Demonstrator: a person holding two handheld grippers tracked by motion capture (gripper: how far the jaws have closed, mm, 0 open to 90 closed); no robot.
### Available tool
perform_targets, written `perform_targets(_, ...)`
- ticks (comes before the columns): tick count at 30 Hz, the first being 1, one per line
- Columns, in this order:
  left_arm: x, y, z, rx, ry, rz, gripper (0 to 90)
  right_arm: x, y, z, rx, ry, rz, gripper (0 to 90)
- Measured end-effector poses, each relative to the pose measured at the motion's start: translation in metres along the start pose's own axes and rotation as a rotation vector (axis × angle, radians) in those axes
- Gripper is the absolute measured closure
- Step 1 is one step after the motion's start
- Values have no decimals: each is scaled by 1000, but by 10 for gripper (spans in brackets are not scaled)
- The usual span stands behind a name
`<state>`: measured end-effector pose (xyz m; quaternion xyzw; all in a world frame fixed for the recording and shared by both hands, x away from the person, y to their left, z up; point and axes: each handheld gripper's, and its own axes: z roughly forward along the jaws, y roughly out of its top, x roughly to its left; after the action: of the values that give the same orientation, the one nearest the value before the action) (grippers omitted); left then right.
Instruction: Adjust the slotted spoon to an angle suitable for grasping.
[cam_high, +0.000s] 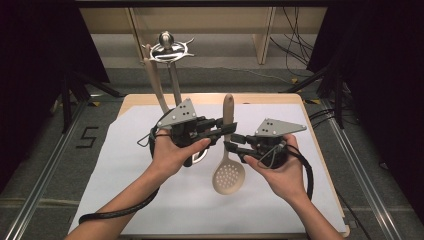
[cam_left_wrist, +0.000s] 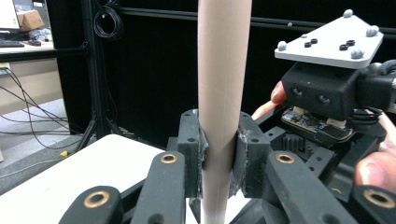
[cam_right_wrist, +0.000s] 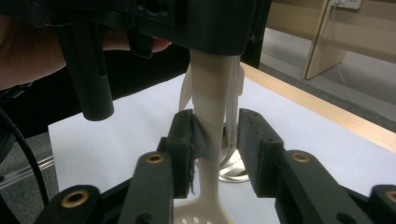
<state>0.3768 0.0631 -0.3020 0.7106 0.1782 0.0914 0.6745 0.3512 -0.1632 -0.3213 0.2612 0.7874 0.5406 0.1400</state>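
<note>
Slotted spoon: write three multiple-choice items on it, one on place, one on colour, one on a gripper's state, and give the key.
1. Which gripper sits nearer the bowl of the spoon?
A. left
B. right
C. both at the same spot

2. What colour is the spoon?
A. beige
B. black
C. red

3. The left gripper is:
A. wide open
B. shut on the spoon's handle
C. lying on the table

Key: 1 B, the right gripper stands lower on the handle, by the bowl. 2 A, it is pale beige all over. 3 B, both pads press the handle.
</note>
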Motion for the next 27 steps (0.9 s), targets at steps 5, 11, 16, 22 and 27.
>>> perform_targets(5, 0, -1, 1, -3, -18, -7, 748, 0, 1, 1, 7, 30, 5, 724)
perform_targets(11, 1, 0, 0, -17, -21, -19, 748, 2, 2, 1, -20, 2, -11, 774)
perform_targets(16, 0, -1, 0, -36, 7, -7, 685, 11, 7, 0, 20, -54, 8, 777)
perform_targets(22, -7, -2, 0, -46, 90, 57, 569, 19, 10, 3, 46, -161, 67, 777)
perform_targets(27, -7, -3, 1, -38, 110, 59, 576, 20, 10, 4, 52, -199, 57, 777)
